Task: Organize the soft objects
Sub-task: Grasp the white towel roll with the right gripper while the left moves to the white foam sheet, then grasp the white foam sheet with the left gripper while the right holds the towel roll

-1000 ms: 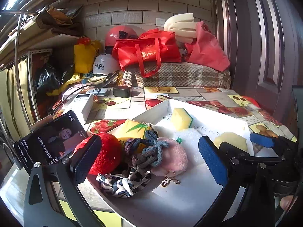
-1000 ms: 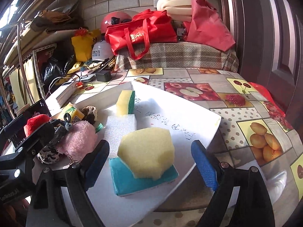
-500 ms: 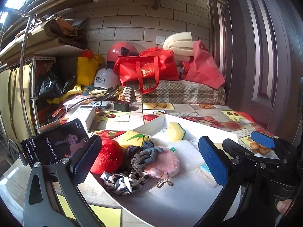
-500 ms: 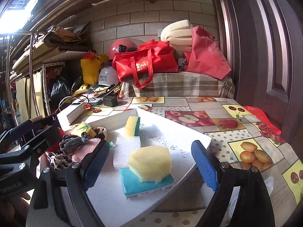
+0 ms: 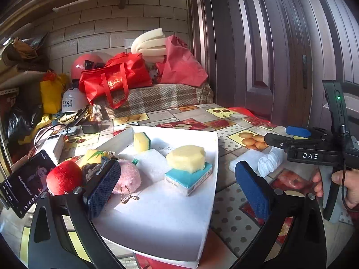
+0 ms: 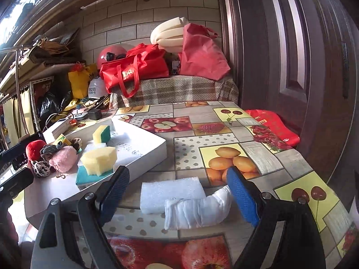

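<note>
A white tray (image 5: 157,226) holds a yellow sponge on a teal one (image 5: 186,161), a white foam piece (image 5: 151,164), a yellow-green sponge (image 5: 141,142), a pink pompom (image 5: 128,177), a red plush ball (image 5: 64,177) and knotted fabric bits. My left gripper (image 5: 177,188) hovers open over the tray's near part, holding nothing. To the tray's right, on the fruit-print table (image 6: 224,134), lie a white foam block (image 6: 172,190) and a rolled white cloth (image 6: 197,208). My right gripper (image 6: 178,195) is open and straddles both; the cloth's end lies close to its right pad.
A phone (image 5: 24,183) leans at the tray's left. Behind stand red bags (image 6: 134,67), helmets, a plaid-covered bench (image 6: 179,89) and cables with a charger (image 6: 94,113). A dark door (image 6: 291,56) borders the table on the right. A hand (image 5: 345,183) holds the right gripper's handle.
Both views have swung right. My right gripper left the tray's sponges and now frames the foam block and rolled cloth on the table. The left gripper shifted right along the tray.
</note>
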### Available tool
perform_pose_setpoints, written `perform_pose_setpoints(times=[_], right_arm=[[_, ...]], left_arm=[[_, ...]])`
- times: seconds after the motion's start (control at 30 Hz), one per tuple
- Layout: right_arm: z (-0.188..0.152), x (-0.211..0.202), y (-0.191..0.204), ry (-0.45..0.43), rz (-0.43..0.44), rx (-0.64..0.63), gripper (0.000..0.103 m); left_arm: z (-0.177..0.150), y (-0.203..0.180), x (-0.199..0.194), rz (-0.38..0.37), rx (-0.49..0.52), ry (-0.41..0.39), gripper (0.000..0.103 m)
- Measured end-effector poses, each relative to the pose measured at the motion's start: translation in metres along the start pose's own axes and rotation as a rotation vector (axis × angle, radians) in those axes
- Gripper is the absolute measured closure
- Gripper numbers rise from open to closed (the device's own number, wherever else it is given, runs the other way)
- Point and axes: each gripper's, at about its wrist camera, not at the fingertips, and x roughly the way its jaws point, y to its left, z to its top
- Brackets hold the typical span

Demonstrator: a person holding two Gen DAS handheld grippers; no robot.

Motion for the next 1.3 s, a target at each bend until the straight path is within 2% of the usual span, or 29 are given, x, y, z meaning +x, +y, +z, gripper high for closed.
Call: perform_pose_setpoints(times=[0.17, 0.23, 0.43, 0.47, 0.5, 0.6, 0.7, 0.83, 0.93, 1.13, 1.27, 1.3], right_arm=[[-0.004, 0.016, -0.03, 0.141, 0.083, 0.038, 0.014], [-0.007, 0.025, -0.026, 0.195, 0.115, 0.028, 0.014], [-0.011, 0.057, -0.012, 0.336, 0.114, -0.039, 0.014], [-0.012, 0.058, -0.011, 0.342, 0.125, -0.046, 0.02], [-0.012, 0.055, -0.011, 0.332, 0.14, -0.048, 0.032], [-0.017, 0.041, -0.012, 0.328, 0.154, -0.078, 0.038], [-0.022, 0.024, -0.032, 0.307, 0.106, -0.047, 0.038], [-0.024, 0.013, -0.087, 0.286, 0.019, 0.129, 0.037], [-0.029, 0.011, -0.114, 0.271, 0.051, 0.271, 0.037], [-0.03, 0.008, -0.121, 0.255, 0.083, 0.323, 0.037], [-0.031, 0.008, -0.125, 0.249, 0.112, 0.36, 0.037], [-0.032, 0.008, -0.126, 0.246, 0.119, 0.368, 0.037]], left_arm=[[0.001, -0.014, 0.003, -0.002, 0.045, 0.019, 0.0], [0.001, -0.014, 0.003, 0.0, 0.044, 0.026, 0.0], [0.0, -0.018, 0.009, 0.0, 0.04, 0.052, 0.0], [0.001, -0.02, 0.01, -0.014, 0.03, 0.059, 0.0], [0.001, -0.023, 0.013, -0.034, 0.021, 0.069, 0.0], [0.003, -0.043, 0.022, -0.076, 0.045, 0.099, 0.0], [0.007, -0.069, 0.036, -0.103, 0.112, 0.132, 0.0], [0.015, -0.102, 0.07, -0.163, 0.161, 0.177, 0.0], [0.024, -0.122, 0.102, -0.155, 0.188, 0.201, 0.0], [0.035, -0.141, 0.163, -0.137, 0.193, 0.307, 0.0], [0.028, -0.147, 0.177, -0.172, 0.191, 0.41, 0.0], [0.024, -0.148, 0.176, -0.213, 0.163, 0.438, 0.0]])
